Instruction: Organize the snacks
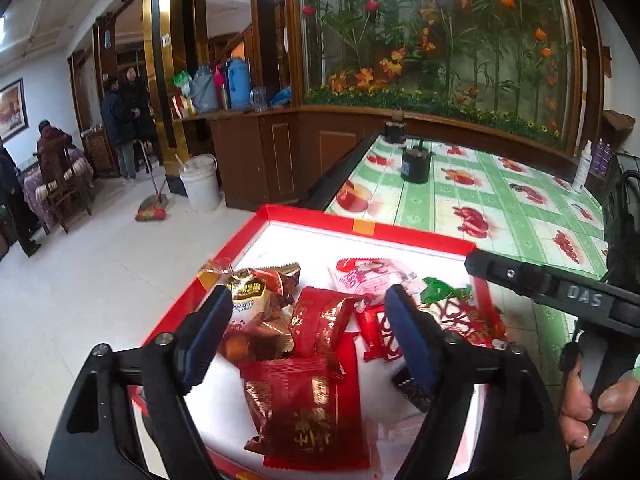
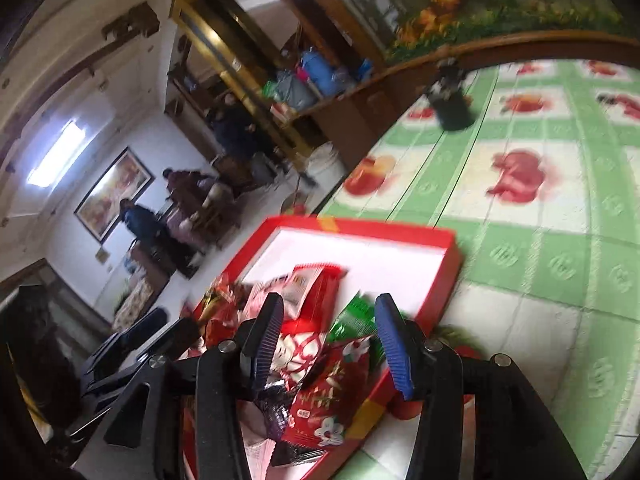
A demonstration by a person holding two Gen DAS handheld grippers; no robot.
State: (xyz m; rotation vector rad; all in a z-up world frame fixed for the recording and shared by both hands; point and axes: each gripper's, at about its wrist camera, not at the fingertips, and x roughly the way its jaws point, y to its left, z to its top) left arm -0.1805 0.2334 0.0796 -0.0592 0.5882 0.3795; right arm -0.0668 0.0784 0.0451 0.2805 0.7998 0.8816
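Snack packets [image 1: 308, 364] in box [image 1: 372, 229] on table [image 1: 516, 216].

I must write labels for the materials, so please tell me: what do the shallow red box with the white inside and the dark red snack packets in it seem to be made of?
The shallow red box with the white inside looks like stiff cardboard: thin straight walls, matte finish. The dark red snack packets look like glossy plastic or foil film: wrinkles, bright glints, gold print.
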